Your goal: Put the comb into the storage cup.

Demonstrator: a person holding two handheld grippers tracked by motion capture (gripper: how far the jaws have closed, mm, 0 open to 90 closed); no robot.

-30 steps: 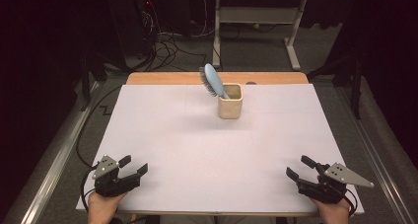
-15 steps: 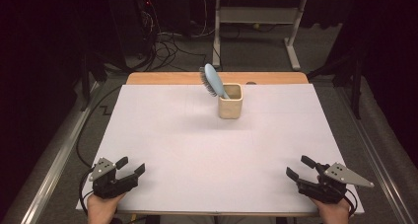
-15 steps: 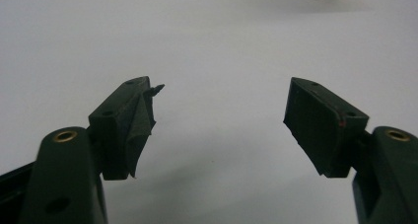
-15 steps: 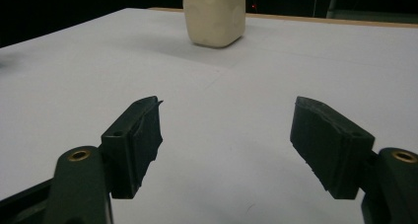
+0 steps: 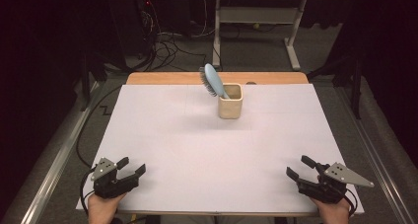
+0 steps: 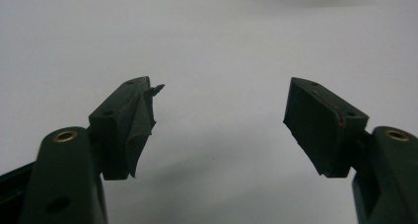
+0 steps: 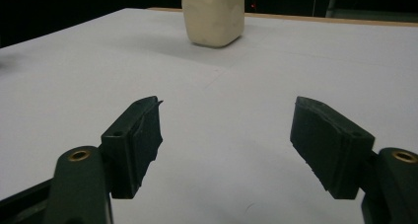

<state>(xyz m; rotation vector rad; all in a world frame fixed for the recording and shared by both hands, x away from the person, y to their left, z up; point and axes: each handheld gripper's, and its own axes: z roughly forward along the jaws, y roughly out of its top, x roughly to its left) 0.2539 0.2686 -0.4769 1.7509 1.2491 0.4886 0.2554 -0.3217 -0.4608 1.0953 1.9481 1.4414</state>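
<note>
Left hand-held gripper (image 5: 132, 168), black with a grey three-cornered plate on top, held in a hand (image 5: 101, 208) at the near left corner of the desk; jaws spread apart, released, nothing between them. In the left gripper view (image 6: 222, 110) the two black jaw pads stand wide over bare white surface, and the pad (image 6: 138, 120) on the left of that view has a torn, curled edge.

Right hand-held gripper (image 5: 300, 167), of the same build, held at the near right corner; jaws likewise apart and empty. In the right gripper view (image 7: 226, 135) it looks across the sheet toward the cream square cup (image 7: 213, 14).

White sheet-covered desk (image 5: 197, 155): the whole span between the two grippers and the cup is free surface. Both grippers sit just inside the near edge. A strip of bare wood (image 5: 162, 78) shows along the far edge.

Cream square cup (image 5: 230, 100): stands upright, far of centre and slightly right, well apart from both grippers. Light blue oval hairbrush (image 5: 213, 80): stands handle-down in the cup, its head leaning out to the far left, bristles facing left.

No brand, label or writing can be read.

Compared with the frame half a second before: the left gripper has shifted only slightly; right gripper, cup and hairbrush are unchanged in place.
</note>
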